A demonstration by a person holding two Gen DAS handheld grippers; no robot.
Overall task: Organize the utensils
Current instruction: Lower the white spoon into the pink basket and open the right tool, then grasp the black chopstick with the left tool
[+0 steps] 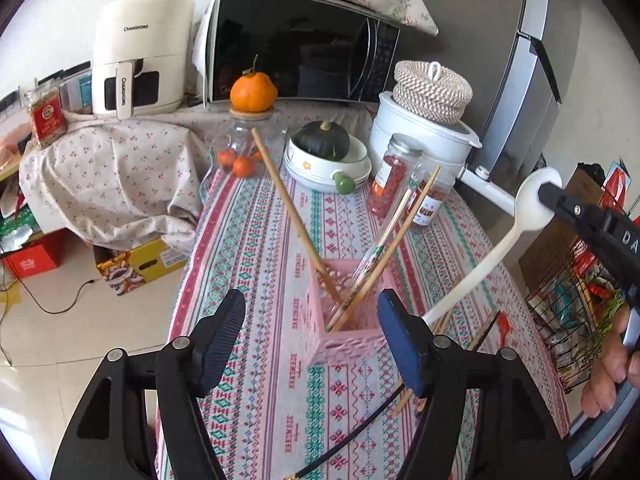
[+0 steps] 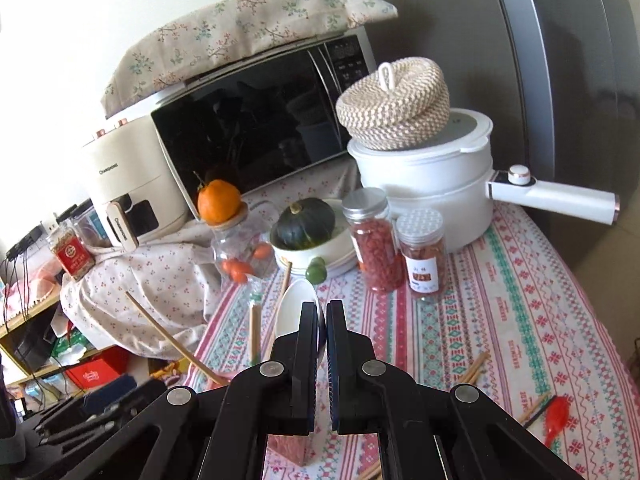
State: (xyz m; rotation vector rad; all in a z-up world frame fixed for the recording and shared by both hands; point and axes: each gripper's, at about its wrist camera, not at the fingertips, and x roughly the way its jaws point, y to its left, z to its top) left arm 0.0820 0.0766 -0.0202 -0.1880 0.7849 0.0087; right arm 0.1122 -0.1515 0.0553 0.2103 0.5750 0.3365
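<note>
Angled down over the patterned tablecloth (image 1: 280, 240), the left gripper (image 1: 312, 344) hangs wide open and empty before the pink holder (image 1: 352, 344) (three chopsticks (image 1: 292, 216) inside), while the right gripper (image 2: 323, 344), raised at the table's right, pinches the single white spoon (image 1: 496, 248) by its bowl.

Bright daylight, soft shadows, fisheye warp + dark corners, sharp

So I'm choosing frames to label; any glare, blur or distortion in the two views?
Left wrist view: strong fisheye bending, dark corners, sharp on the pink holder, glare on the floor tiles. Right wrist view: washed-out wall, sheen on the fridge, white spoon partly hidden behind the hand-held gripper.
</note>
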